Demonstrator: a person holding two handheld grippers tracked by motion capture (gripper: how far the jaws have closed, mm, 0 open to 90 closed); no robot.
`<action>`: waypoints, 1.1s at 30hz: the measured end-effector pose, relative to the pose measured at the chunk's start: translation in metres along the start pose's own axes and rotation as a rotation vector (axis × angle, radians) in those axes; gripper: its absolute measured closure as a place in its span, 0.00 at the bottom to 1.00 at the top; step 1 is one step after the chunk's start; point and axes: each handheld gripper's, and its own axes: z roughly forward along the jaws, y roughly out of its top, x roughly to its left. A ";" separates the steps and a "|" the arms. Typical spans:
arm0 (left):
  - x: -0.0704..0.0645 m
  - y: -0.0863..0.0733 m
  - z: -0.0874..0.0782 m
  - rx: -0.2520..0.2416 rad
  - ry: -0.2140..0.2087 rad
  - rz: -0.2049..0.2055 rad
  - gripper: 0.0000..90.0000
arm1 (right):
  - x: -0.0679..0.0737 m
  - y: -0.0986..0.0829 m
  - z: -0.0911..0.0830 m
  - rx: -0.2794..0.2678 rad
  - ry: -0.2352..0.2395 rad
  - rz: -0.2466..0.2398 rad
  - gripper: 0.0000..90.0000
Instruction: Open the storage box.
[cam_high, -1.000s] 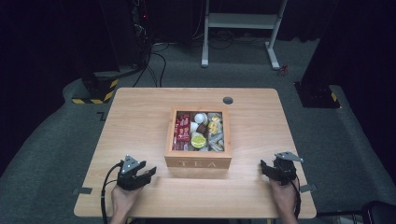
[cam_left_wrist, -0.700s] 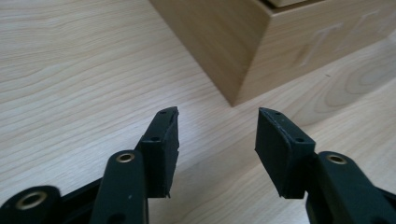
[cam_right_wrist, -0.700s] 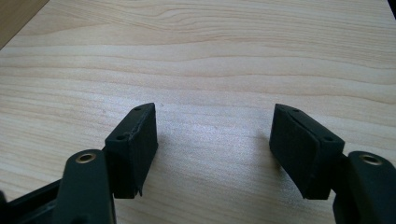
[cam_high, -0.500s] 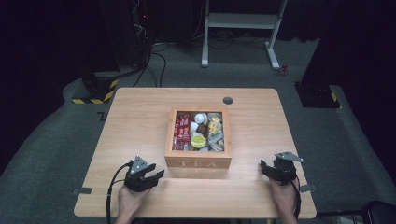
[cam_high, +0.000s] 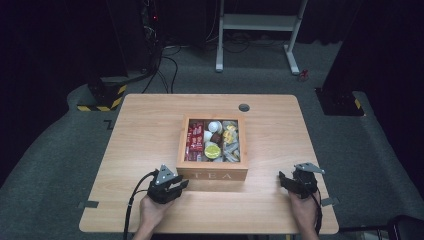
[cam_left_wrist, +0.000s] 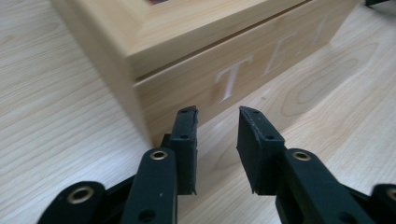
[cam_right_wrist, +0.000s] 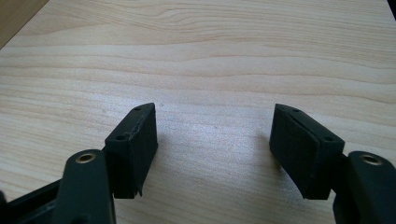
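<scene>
Moved: left gripper (cam_high: 176, 186) now nearer wooden tea box (cam_high: 212, 174)
Box: just ahead of its slightly parted jaws
Right gripper (cam_high: 289, 181): jaws wide apart

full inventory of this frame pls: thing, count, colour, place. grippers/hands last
table: 1, light wood, centre of the high view
tea box: 1, light wood, "TEA" on its front, mid-table, packed with red packets, white cups and yellow items
cable port: 1, dark, far edge of table
desk frame: 1, white, on the floor behind the table
striped base: 1, black and yellow, floor at far left
left gripper: 1, black, jaws apart, just short of the box's front left corner
right gripper: 1, black, jaws wide apart over bare table
hands: 2, near edge of table
</scene>
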 end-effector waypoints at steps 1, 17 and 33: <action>-0.002 0.001 0.001 0.003 -0.003 0.006 0.76 | 0.000 0.000 0.000 0.000 0.000 0.000 0.36; -0.011 0.014 0.018 -0.014 -0.031 -0.008 0.91 | 0.000 0.000 0.000 0.000 0.001 -0.001 0.36; -0.017 0.028 0.023 -0.022 -0.024 0.000 1.00 | 0.000 0.000 0.000 -0.002 0.001 -0.005 0.36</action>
